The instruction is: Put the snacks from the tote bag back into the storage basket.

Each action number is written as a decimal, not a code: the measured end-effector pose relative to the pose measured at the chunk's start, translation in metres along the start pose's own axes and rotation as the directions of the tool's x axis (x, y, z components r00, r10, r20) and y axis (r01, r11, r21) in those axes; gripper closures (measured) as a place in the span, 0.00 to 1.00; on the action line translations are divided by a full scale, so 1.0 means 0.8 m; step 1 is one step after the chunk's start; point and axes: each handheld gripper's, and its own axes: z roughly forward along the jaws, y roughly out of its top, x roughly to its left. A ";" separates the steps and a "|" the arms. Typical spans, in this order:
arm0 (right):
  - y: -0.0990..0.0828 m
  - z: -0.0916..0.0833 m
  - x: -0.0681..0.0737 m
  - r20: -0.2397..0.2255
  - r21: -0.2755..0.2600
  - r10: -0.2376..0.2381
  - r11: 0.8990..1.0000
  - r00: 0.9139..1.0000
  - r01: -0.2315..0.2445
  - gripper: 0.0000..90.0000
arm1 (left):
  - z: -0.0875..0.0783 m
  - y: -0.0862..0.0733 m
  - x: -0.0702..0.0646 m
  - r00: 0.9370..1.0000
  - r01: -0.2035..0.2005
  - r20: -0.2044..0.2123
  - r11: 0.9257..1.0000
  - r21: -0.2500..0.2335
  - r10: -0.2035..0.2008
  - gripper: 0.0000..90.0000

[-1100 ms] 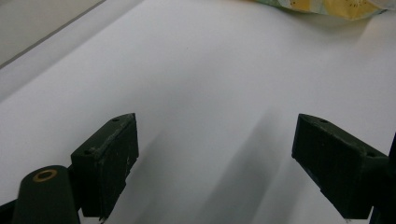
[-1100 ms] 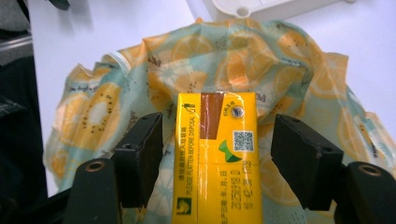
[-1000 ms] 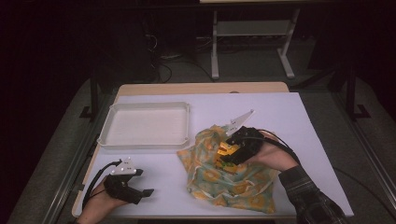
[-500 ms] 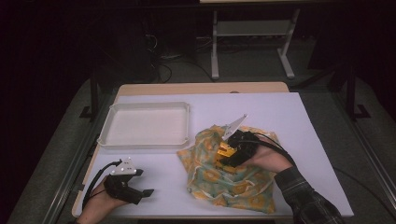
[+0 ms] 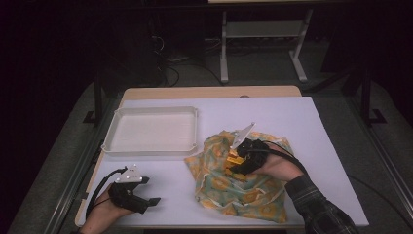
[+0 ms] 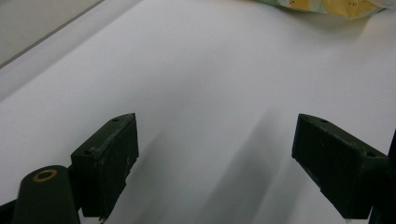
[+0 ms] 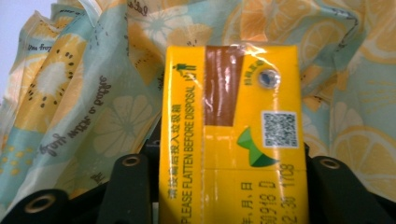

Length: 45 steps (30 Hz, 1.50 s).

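Gripping: my right gripper [image 7: 229, 186], jaws just closing, clamps the yellow cardboard drink carton [image 7: 231, 135]; fruit-print cloth [image 7: 84, 107] lies behind.
Left gripper [image 6: 215, 163]: wide, bare.

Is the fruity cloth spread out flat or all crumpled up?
Crumpled. The fruit-print cloth lies bunched on the white table, with folds rising around the yellow carton seen in the right gripper view.
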 end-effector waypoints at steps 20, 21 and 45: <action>0.003 -0.005 0.003 0.016 0.019 -0.005 1.000 1.000 0.005 0.60 | 0.000 0.002 0.000 1.000 -0.026 0.001 1.000 0.001 0.026 0.16; 0.004 -0.006 0.004 0.020 0.023 -0.004 1.000 1.000 0.003 0.60 | 0.000 0.001 0.000 1.000 -0.019 0.004 1.000 0.000 0.019 0.16; 0.033 -0.042 -0.003 0.058 -0.008 0.033 0.999 0.998 -0.033 0.60 | 0.000 0.001 0.000 1.000 -0.017 0.003 1.000 -0.003 0.017 0.16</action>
